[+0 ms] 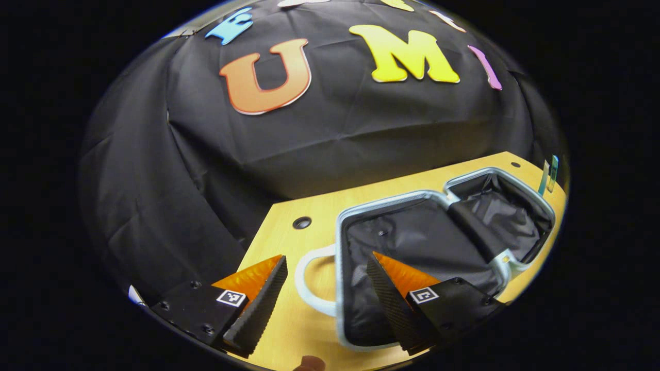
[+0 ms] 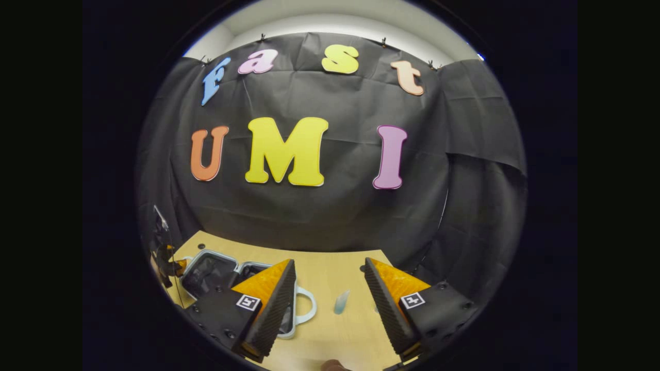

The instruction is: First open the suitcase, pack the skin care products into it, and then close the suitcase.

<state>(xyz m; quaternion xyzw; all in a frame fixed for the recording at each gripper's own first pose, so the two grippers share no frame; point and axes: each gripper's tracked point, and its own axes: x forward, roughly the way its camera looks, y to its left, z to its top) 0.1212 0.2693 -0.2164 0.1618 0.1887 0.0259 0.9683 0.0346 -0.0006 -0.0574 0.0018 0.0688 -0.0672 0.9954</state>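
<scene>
On the surface (image 1: pixel 289 319), the suitcase (image 1: pixel 412 232) is laid open; both tools (image 1: pixel 325 293) (image 2: pixel 330 304) are held spread, empty. A small bottle (image 2: pixel 341 302) is seen in the right gripper view.

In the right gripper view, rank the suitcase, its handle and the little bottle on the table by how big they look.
1. suitcase, open
2. handle
3. bottle, smallest

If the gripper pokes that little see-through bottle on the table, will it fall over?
Probably, yes. The little bottle looks slim and taller than wide, so a poke near its top would likely tip it. It seems small and light, so it may slide on the smooth table. If it is round, it could roll afterwards. The right gripper is open.
</scene>
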